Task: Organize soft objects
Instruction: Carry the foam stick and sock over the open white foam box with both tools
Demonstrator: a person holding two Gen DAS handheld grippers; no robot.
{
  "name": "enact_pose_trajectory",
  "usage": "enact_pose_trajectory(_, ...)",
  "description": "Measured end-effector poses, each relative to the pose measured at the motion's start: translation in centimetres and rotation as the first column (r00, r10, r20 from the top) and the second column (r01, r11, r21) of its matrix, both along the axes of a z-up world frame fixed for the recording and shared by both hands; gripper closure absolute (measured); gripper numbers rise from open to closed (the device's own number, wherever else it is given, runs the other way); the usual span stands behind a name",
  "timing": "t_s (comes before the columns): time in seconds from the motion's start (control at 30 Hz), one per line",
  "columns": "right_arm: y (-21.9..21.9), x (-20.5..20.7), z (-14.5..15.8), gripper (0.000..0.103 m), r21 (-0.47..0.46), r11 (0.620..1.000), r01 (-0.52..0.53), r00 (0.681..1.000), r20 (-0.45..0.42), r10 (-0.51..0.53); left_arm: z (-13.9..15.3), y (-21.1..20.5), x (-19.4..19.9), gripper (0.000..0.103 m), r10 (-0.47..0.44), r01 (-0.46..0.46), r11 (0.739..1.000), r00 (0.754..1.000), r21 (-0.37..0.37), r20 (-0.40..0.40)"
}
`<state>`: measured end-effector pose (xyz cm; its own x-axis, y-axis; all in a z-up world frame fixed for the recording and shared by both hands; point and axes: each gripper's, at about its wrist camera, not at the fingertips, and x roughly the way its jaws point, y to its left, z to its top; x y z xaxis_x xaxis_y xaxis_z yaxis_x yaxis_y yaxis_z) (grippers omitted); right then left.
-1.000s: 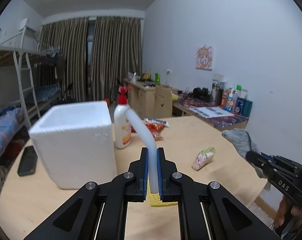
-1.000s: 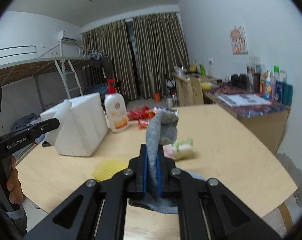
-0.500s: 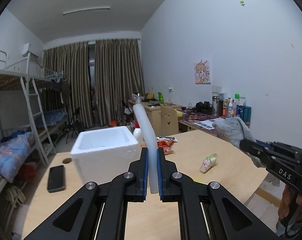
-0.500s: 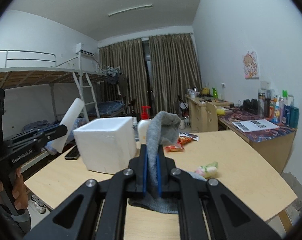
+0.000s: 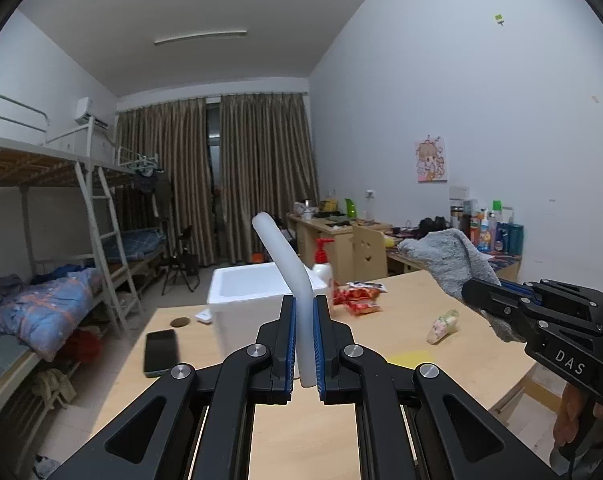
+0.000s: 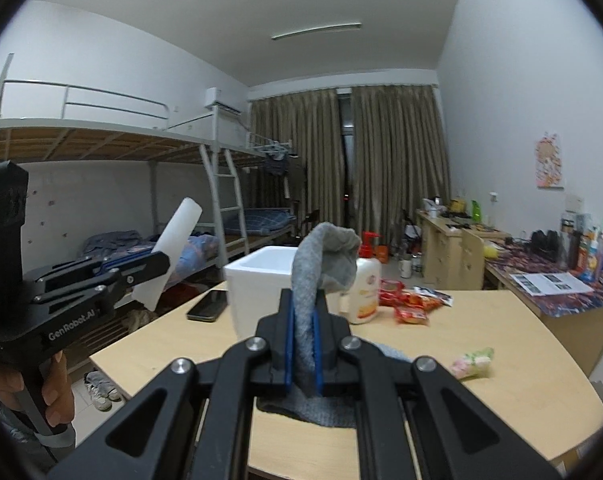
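Observation:
My left gripper [image 5: 304,312] is shut on a white foam sheet [image 5: 285,264] that curves up and to the left; it also shows in the right wrist view [image 6: 173,256]. My right gripper [image 6: 304,312] is shut on a grey fuzzy sock [image 6: 321,256], seen from the side in the left wrist view [image 5: 449,264]. Both grippers are held high above the wooden table [image 5: 405,304]. An open white foam box [image 5: 245,300] stands on the table ahead of both grippers. A yellow sponge [image 5: 409,358] and a small pastel soft packet [image 5: 443,322] lie on the table.
A lotion pump bottle [image 5: 323,268] stands right of the box, with red snack packets [image 5: 359,298] beside it. A black phone [image 5: 160,350] lies at the table's left edge. A bunk bed [image 5: 53,240] is on the left, cluttered desks [image 5: 477,240] on the right.
Both grippers have risen well above the table, each keeping its hold. The foam box and table now look lower and farther away.

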<state>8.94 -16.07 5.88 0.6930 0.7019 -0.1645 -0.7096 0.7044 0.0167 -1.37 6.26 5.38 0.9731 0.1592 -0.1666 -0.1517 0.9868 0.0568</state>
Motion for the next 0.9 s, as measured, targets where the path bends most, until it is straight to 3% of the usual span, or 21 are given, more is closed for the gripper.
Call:
enact_pose_trajectory(0.47,3.5,-0.6,0.2,0.092,-0.022,0.992,-0.123,0.992,0.026,0.124,0.1,2.6,-1.1,0.094,0.070,-0.070,0.997,0.998,-0.015,-0.004)
enact_pose_trajectory(0.9,5.7,1.8,0.6,0.092,-0.047,0.987,-0.154,0.988,0.012,0.155,-0.2,4.5,2.9,0.094,0.067,-0.069,0.997,0.997,-0.043,-0.046)
